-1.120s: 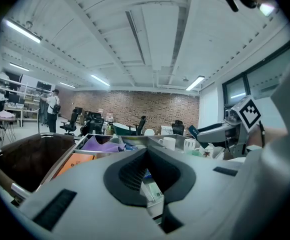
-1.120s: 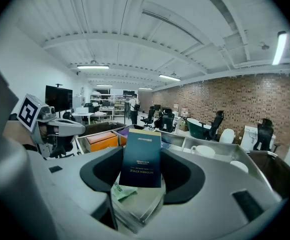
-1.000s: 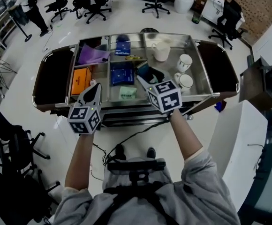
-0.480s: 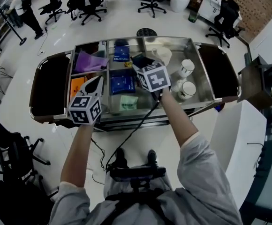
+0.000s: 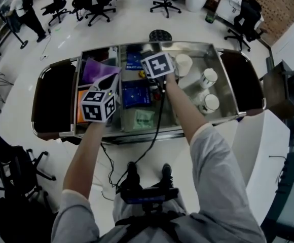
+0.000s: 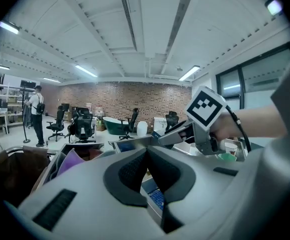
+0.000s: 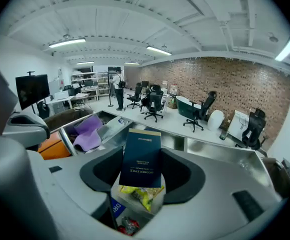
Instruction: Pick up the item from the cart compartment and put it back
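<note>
The right gripper (image 7: 142, 171) has its pads clamped on a dark navy rectangular box (image 7: 141, 154), held upright just above a crinkled yellow packet (image 7: 141, 196) in the middle compartment of the stainless steel cart (image 5: 152, 131). Beside it, the left gripper (image 6: 146, 156) hangs over the cart's left side, jaws pressed together on nothing.

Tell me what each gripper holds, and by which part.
The right gripper holds the blue box by its side edges, near its lower end. The left gripper is shut and empty.
</note>
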`<state>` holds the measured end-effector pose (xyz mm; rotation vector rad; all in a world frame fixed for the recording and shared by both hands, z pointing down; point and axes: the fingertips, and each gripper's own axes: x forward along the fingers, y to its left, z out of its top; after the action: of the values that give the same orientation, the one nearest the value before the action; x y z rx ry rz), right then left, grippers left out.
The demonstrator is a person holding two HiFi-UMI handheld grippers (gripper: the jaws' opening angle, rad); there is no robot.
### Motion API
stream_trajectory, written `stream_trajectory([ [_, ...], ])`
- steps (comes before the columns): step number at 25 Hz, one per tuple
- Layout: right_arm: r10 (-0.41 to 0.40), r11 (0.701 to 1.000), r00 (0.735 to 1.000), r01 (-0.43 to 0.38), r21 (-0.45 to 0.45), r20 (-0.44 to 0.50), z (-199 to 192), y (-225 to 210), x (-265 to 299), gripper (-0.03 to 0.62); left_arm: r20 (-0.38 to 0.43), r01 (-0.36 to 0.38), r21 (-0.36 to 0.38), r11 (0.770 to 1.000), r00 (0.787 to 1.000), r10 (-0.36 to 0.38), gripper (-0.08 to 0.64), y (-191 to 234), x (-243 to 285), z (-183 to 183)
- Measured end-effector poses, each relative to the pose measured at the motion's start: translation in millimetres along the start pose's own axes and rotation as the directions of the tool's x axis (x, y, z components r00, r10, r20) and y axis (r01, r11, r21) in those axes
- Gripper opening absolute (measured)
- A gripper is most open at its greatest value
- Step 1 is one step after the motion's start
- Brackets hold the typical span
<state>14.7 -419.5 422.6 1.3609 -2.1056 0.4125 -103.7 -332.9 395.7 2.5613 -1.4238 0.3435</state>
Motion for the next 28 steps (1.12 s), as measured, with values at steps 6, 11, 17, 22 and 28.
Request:
stream_trajectory([
  [6,-0.089,0.996,0.995,0.088,-0.033,-0.034,16.7,-21.1,43.3,0.247,-0.011,0.006,0.010,1.000,1.000,-0.006,0.005,14.5,15.4,1.8],
  [11,-0.119,0.993,0.990,0.116,-0.035,-0.079,21.0,-31.5,71.7,0.247,-0.026,0.012,0.011,1.000,1.000,-0.011,0.005,23.7,21.8,0.0],
  [17,-0.106,0.994,0.983,0.100,-0.042,-0.148,13.9,-28.6,97.6,0.247,-0.018,0.015,0.009,1.000,1.000,-0.015,0.005,29.5,23.1,3.4],
  [22,-0.109,0.992,0.977,0.094,-0.087,-0.184,9.4,-26.9,112.2,0.247,-0.023,0.013,0.008,1.000,1.000,-0.013,0.005,33.1,24.6,1.3],
  [28,-0.091,0.993,0.972,0.073,-0.088,-0.217,-0.2,-22.8,127.1,0.253,-0.029,0.011,0.013,1.000,1.000,-0.011,0.005,37.0,25.8,-0.4],
])
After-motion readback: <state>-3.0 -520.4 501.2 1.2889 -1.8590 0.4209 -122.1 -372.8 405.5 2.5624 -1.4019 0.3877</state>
